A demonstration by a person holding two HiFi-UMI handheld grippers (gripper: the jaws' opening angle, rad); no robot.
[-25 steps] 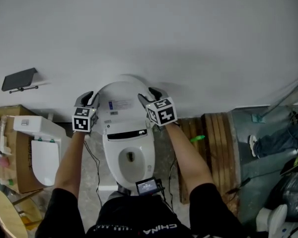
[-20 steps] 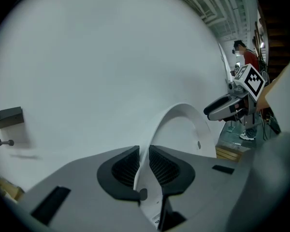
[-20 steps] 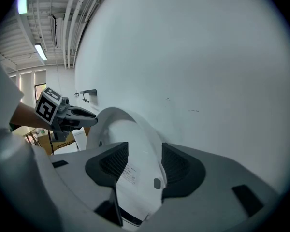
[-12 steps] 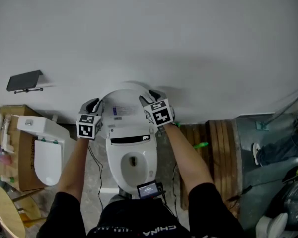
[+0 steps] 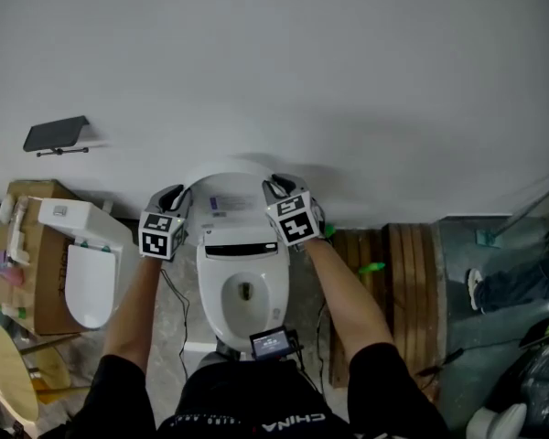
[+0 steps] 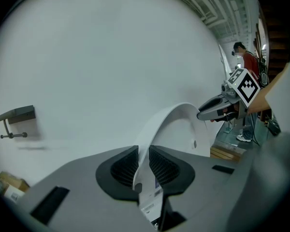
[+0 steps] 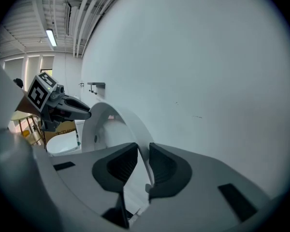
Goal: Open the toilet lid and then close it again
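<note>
The toilet lid point(image 5: 231, 183) is standing upright behind the bowl point(image 5: 244, 293), the left gripper point(image 6: 143, 161) clamping its edge on the bowl's left side while the right gripper point(image 7: 142, 161), jaws just closing in, is pinching its edge on the bowl's right.

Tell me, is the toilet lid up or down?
Up: the lid stands raised upright behind the exposed bowl.

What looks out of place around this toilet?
A second white toilet unit sits atop a cardboard box, left of the installed toilet. It looks stored there rather than fitted, which is odd beside a working one.
</note>
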